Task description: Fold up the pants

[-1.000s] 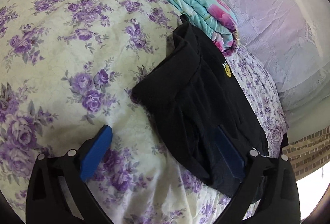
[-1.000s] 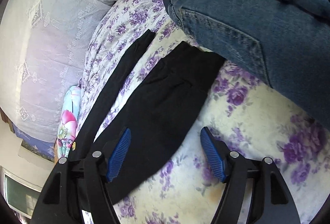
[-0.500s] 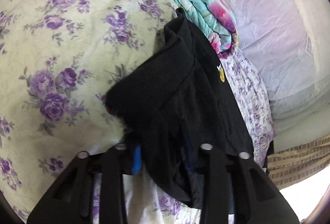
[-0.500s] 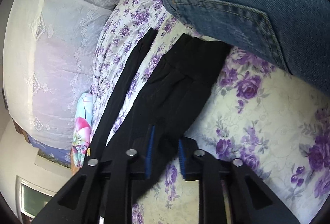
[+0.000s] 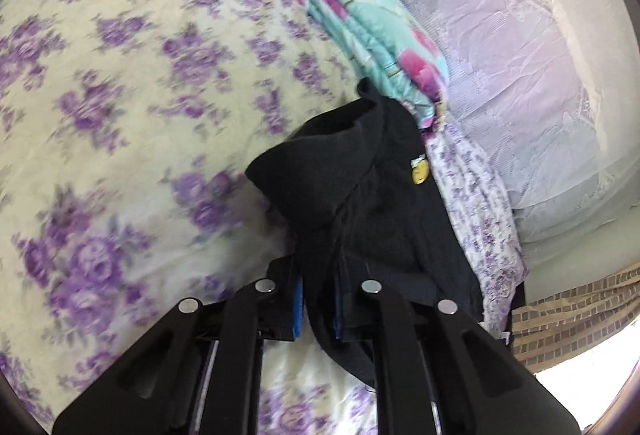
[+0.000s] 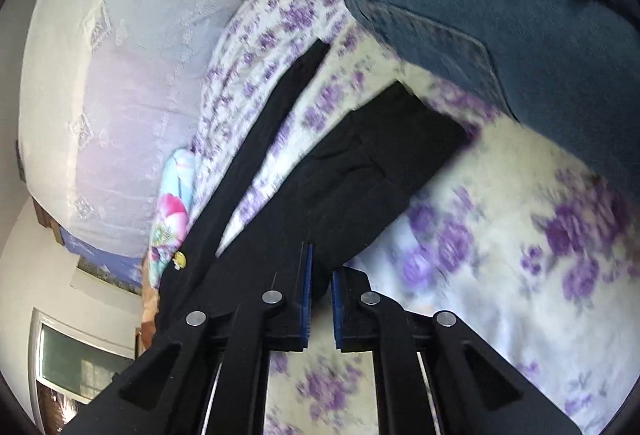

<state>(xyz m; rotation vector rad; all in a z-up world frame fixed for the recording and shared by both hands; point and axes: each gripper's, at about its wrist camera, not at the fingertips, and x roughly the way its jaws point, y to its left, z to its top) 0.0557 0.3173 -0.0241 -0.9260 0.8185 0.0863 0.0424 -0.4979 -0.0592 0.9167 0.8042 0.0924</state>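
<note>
Both your left gripper (image 5: 318, 309) and right gripper (image 6: 321, 293) pinch the pants (image 5: 372, 203), jaws nearly closed; lifting for the fold; next, carry both ends across together.

Bedsheet (image 5: 120, 115) motion-blurred; jeans (image 6: 520, 15) cut off, perhaps folded.

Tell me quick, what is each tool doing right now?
Left tool: closed, holding the black pants.
Right tool: closed, holding the same black pants at another spot.
</note>
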